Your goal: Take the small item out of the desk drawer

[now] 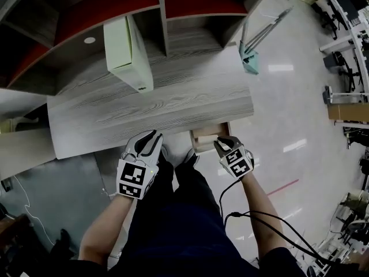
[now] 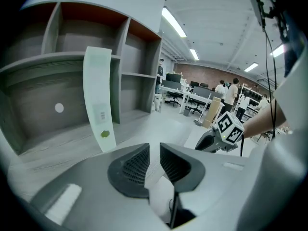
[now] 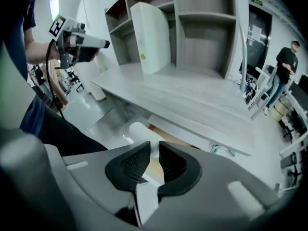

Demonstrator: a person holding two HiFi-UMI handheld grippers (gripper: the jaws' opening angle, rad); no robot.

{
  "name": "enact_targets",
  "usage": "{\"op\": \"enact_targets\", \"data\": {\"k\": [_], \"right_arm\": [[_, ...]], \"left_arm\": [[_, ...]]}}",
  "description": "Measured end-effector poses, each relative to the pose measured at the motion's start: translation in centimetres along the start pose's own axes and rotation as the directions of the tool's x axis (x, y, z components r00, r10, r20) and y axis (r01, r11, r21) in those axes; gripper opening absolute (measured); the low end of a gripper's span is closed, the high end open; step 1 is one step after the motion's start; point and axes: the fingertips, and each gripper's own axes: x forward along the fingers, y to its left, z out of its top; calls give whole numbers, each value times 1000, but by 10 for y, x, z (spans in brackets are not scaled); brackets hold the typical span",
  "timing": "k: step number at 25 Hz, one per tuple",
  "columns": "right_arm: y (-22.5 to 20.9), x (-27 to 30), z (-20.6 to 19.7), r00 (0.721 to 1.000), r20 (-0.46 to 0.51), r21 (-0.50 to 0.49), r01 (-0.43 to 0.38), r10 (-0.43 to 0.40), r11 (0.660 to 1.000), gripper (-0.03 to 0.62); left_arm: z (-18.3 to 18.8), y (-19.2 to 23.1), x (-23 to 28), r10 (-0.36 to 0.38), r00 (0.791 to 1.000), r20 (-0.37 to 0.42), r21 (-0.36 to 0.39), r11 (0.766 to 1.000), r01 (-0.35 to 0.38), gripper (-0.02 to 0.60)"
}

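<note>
grey wood-grain desk top (image 1: 173, 105): fills the middle of the head view, with its near edge towards the person.
grey shelf unit with red-brown back panels (image 1: 115, 10): stands along the desk top's 12 o'clock side.
pale green flat box (image 1: 124, 48): stands upright at about 11 o'clock on the desk top, just in front of the shelf unit.
light-wood drawer (image 1: 207, 136): is pulled out from under the desk top's near edge at about 5 o'clock, so its tan inside is open to view.
right gripper (image 1: 223, 144): is grey and black, sits at the drawer's 6 o'clock edge and points steeply down. Its jaws are drawn close and clamped on the small white item.
small white item (image 3: 154, 150): is pinched at the tips of the right gripper's jaws, over the near part of the drawer. The tan inside of the drawer shows behind it, and too little of it shows to tell its shape.
left gripper (image 1: 151, 135): is at 9 o'clock from the right gripper and well apart from it, just in front of the desk top's near edge. Its jaws stand a narrow gap apart with nothing between them.
dark trousers (image 1: 173, 224): the person's legs run towards 6 o'clock from between the two grippers.
pale shoes (image 1: 189, 156): are on the floor between the grippers, at the desk top's near edge.
black cable (image 1: 226, 192): trails from the right gripper towards 6 o'clock, along the forearm.
background: in the left gripper view, people stand among workstations at about 2 o'clock.
</note>
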Motion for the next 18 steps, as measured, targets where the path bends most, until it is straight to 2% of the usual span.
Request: {"op": "enact_targets", "data": {"k": [5,8,13,18], "right_arm": [[-6,-41,28,989,136,76,39,-49,996,57],[-11,-62,47,972,216,91,68,-87,994,52],[-21,-102,81,921,361,140,104,-148,985,51],[-34,-147,122,842,497,198,125,-209,972,52]], "left_arm": [[10,-7,-3,-11,1000,10,15,1000,11,69],[15,-10,-3,-20,1000,16,27,999,20,69],[27,-17,-3,-34,999,36,51,998,32,69],[54,-20,-5,-39,995,88,77,996,32,69]]}}
